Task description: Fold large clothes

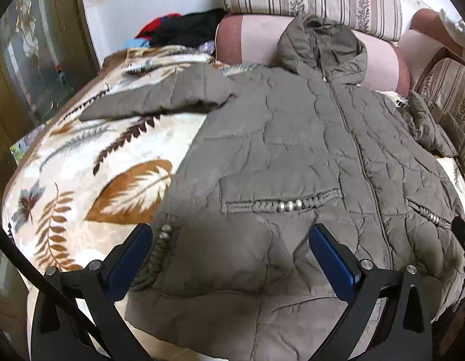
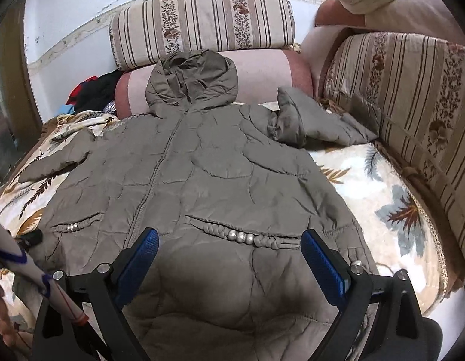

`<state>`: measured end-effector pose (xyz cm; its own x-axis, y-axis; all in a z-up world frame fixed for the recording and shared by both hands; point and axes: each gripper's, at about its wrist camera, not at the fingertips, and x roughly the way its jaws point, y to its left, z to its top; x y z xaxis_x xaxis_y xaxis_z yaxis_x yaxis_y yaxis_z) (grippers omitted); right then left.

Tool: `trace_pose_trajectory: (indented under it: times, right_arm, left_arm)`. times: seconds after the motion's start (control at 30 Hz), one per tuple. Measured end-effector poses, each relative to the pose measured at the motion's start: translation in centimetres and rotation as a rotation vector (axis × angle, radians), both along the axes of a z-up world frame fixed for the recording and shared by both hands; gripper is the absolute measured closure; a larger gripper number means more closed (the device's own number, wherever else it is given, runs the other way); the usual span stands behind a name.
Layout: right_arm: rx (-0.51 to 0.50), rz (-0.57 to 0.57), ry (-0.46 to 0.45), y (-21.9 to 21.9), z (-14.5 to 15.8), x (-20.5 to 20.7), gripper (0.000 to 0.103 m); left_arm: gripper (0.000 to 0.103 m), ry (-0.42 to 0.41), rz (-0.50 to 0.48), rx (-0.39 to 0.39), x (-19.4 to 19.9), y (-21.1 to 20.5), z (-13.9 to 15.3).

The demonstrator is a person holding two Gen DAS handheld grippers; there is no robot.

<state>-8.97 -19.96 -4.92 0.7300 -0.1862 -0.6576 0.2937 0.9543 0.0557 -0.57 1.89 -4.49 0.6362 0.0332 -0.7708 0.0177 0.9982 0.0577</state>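
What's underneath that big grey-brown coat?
The coat lies flat on a cream blanket printed with leaves; its hood rests against a pink bolster. Whatever lies beneath the coat's middle is covered.

The jacket hem runs off both pictures' bottom edges.

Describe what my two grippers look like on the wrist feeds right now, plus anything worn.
Both match: the left gripper and right gripper each have two black angular fingers with ribbed blue pads and round silver bolts at the joints. A thin black cable runs past the left one. The right wrist view shows a white sleeve with blue and red markings.
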Motion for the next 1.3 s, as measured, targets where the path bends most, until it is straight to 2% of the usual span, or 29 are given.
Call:
trace_pose_trajectory:
  times: [0.27, 0.53, 0.7, 0.87, 1.2, 1.3]
  right_arm:
    - [-0.006, -0.031, -0.021, -0.3, 0.2, -0.2, 0.005]
    - [0.043, -0.064, -0.032, -1.9, -0.2, -1.1, 0.005]
    - [0.055, -0.078, -0.01, -2.4, -0.9, -1.3, 0.005]
    - [0.053, -0.054, 0.009, -1.9, -1.4, -1.0, 0.005]
    - [0.053, -0.031, 0.044, -1.3, -1.6, -0.7, 0.006]
    - [0.044, -0.024, 0.034, -1.1, -1.4, -0.9, 0.006]
  left_arm:
    - [0.0, 0.009, -0.027, -0.016, 0.3, -0.3, 0.2]
    - [0.0, 0.028, -0.077, -0.058, 0.1, -1.4, -0.2]
    - [0.0, 0.027, -0.096, -0.047, -0.2, -2.1, -0.3]
    - [0.0, 0.005, -0.089, -0.043, -0.2, -2.0, 0.1]
    - [0.0, -0.019, -0.07, -0.088, -0.5, -1.2, 0.7]
    - [0.0, -0.04, -0.055, -0.067, -0.7, -1.1, 0.5]
